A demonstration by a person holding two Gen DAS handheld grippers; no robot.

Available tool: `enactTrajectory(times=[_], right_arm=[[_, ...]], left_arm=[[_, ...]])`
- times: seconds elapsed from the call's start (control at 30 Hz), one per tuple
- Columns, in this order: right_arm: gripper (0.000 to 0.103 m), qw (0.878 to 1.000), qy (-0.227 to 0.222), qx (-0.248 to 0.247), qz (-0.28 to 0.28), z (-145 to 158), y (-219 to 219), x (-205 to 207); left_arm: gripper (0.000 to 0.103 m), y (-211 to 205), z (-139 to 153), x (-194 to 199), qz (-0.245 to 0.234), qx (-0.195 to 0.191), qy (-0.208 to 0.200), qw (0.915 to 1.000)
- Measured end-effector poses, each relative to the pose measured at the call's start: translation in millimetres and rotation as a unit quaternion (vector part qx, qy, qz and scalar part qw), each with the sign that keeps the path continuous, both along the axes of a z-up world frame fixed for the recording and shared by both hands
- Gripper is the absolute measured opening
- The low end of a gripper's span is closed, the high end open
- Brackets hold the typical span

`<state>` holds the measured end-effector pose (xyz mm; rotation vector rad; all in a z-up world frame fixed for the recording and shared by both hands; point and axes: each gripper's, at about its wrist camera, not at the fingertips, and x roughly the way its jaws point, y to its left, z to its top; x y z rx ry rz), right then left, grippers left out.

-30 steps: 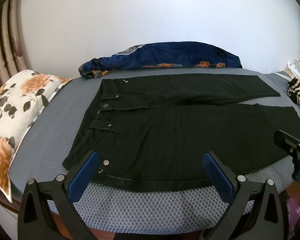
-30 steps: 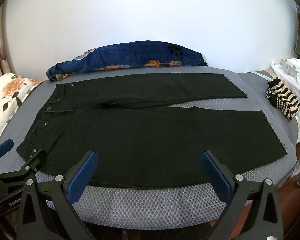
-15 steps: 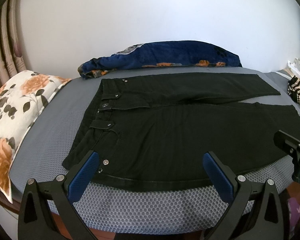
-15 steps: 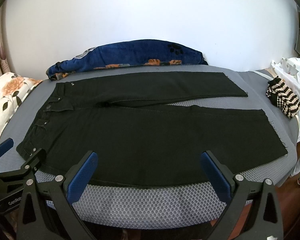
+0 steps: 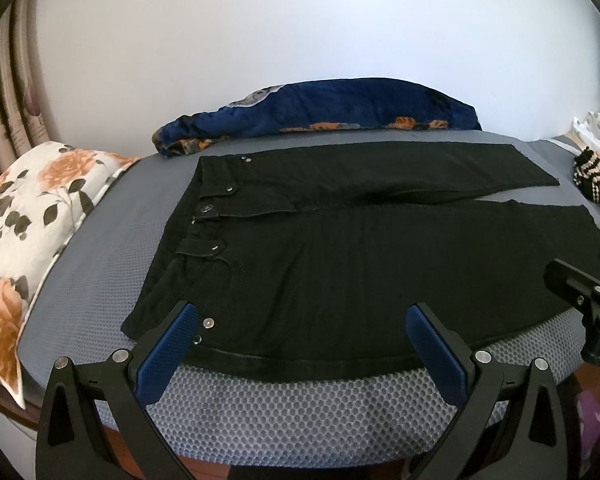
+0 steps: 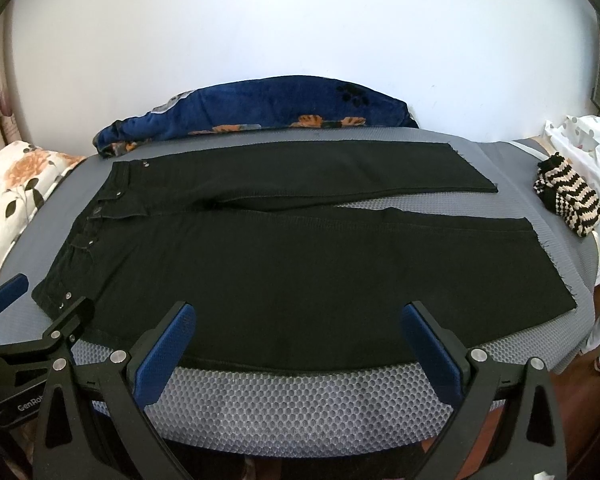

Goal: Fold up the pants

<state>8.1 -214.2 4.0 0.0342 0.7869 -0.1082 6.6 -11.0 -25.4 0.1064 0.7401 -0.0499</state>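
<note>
Starting nearest the cameras, the left gripper point(image 5: 300, 344) and the right gripper point(image 6: 296, 340) each have their blue-padded fingers spread wide apart, holding nothing, poised at the near edge of the mattress point(image 6: 300, 404). The left gripper sits by the waist end; the right gripper sits further toward the leg end. Each unit appears at the margin of the other's view.

The work surface is a grey honeycomb-mesh mattress with a rounded front edge.

The black pants point(image 6: 300, 264) lie flat on it, front side up, with the near side seam close to the front edge. The long axis runs left to right, parallel to that edge. The waistband point(image 5: 198, 216), with button and rivets visible, points left; the hems point right. The two legs diverge slightly toward the hems, exposing a wedge of mesh between them.

To the left, a floral pillow point(image 5: 28, 216) rests against the mattress end. To the right, a striped knitted item point(image 6: 568, 200) lies near the hems, apart from them. Beyond the pants, a dark blue blanket point(image 6: 260, 108) is bunched along the white wall point(image 6: 300, 20).
</note>
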Motion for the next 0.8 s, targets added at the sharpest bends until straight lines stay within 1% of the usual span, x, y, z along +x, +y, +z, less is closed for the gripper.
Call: enactTrajectory(times=[0.3, 0.53, 0.63, 0.8], right_arm=[[0.102, 1.0, 0.01, 0.002, 0.003, -5, 0, 7], [0.102, 1.0, 0.014, 0.002, 0.008, -6, 0, 14], [0.102, 1.0, 0.021, -0.001, 0.019, -8, 1, 21], [0.102, 0.998, 0.032, 0.003, 0.058, 1, -4, 47]], left_arm=[[0.103, -1, -6, 3, 0.0, 0.002, 0.008, 1.0], [0.103, 2, -3, 7, 0.003, 0.005, 0.011, 0.9999], [0.103, 7, 0, 14, 0.007, 0.008, 0.022, 0.9997], [0.103, 29, 10, 36, 0.013, -0.015, 0.035, 0.9992]])
